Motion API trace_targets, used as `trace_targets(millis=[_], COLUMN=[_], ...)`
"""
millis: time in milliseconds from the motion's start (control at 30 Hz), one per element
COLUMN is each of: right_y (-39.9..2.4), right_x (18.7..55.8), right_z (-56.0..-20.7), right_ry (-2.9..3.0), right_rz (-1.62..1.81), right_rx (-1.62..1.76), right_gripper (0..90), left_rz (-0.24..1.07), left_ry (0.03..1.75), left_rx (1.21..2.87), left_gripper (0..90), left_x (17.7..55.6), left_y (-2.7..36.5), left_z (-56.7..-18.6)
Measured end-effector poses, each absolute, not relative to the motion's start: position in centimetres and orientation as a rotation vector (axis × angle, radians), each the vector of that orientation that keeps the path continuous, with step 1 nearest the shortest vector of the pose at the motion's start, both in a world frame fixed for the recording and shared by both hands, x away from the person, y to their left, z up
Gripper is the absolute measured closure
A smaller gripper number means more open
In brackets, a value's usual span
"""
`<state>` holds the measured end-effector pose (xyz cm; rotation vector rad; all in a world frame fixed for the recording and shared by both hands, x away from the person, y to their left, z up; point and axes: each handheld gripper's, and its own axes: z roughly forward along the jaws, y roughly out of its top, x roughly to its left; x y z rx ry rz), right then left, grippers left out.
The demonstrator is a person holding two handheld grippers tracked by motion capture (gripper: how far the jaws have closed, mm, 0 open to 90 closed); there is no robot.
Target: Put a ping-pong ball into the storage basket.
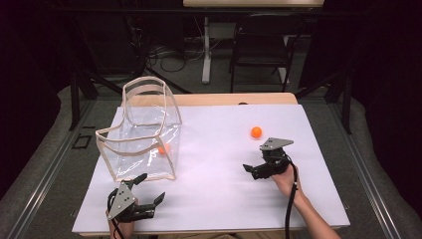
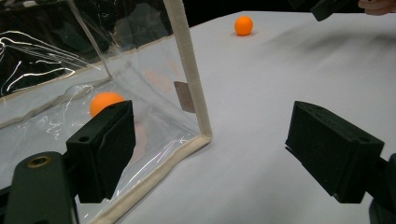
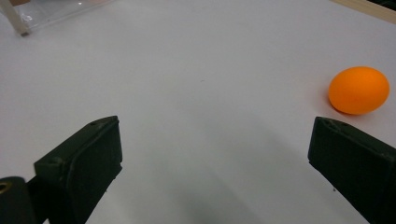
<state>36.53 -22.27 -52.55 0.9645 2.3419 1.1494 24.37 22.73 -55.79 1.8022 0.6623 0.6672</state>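
White table [image 1: 209, 164]: orange ball [image 1: 256, 132] near right gripper [image 1: 254, 168], beyond it (jaws spread, holding nothing).

From my feed I see a pale wooden bench [image 1: 259, 99] under a white sheet [image 1: 224, 164], grey carpeted floor [image 1: 50, 169] around it, a black folding chair [image 1: 262, 47] and a white-legged desk [image 1: 205, 55] behind, black cables [image 1: 166, 57] trailing, the room beyond dark.

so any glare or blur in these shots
Left gripper view: white glare streaks on the clear bag, and the far ball on the table looks soft. Right gripper view: ball sharp, the near jaws blurred. High view: dark surroundings, bright table.
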Motion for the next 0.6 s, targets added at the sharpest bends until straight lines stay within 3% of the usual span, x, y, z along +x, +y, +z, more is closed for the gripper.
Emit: trace_targets(millis=[600], right_y=[-23.8], right_x=[38.4], right_z=[-52.7], right_ry=[2.304], right_rz=[1.111], right_rx=[1.036], right_gripper=[2.6], left_rz=[0.680], left_ry=[0.660], left_rx=[1.800], left_gripper=[15.7], left_x=[24.2], left_y=[22.7], left_z=[-55.7])
